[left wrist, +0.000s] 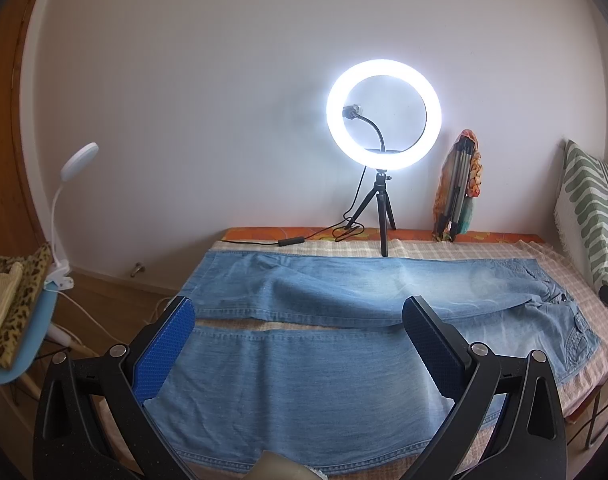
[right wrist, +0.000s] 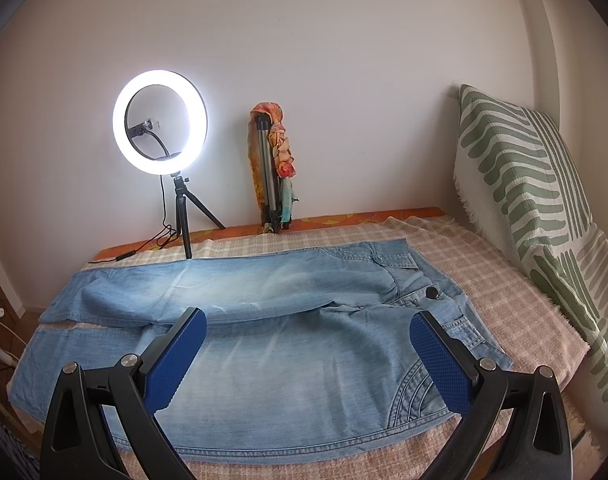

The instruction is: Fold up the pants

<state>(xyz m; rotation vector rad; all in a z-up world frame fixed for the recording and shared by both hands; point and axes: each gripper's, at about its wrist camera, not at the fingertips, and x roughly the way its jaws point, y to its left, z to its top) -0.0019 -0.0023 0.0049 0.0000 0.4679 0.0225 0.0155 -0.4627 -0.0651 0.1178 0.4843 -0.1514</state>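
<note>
Left wrist view shows your left gripper (left wrist: 299, 320) released, its two blue-padded fingers (left wrist: 165, 354) spread wide and holding nothing, above the leg part of the light blue jeans (left wrist: 304, 380). The jeans lie flat and unfolded on the bed (left wrist: 560, 268), over a checked beige cover (left wrist: 444, 250). The two legs lie side by side with a narrow gap between them, the hems toward the left and the waist toward the right.

In the right wrist view, your right gripper (right wrist: 308, 332) is also released and empty, its jaws far apart above the hip part of the jeans (right wrist: 283, 360). You see here the dark waist button (right wrist: 432, 292) and the stitched pocket (right wrist: 420, 392) near the right finger.

No real container is visible. At the left, a pale blue chair (left wrist: 31, 320) carries a leopard-print cloth (left wrist: 19, 304) and a white clip lamp (left wrist: 69, 216) is fixed on it.

At the far edge of the bed, a lit ring light (left wrist: 384, 116) stands on a small black tripod (left wrist: 382, 216), one leg touching the cover just beside the jeans. Its cable (left wrist: 316, 236) runs to the left. Beside it a folded tripod (left wrist: 458, 188), wrapped in colourful cloth, leans on the white wall (left wrist: 223, 80). A green-patterned pillow (right wrist: 524, 184) stands at the right end. A wooden door (left wrist: 3, 140) is at the far left.
</note>
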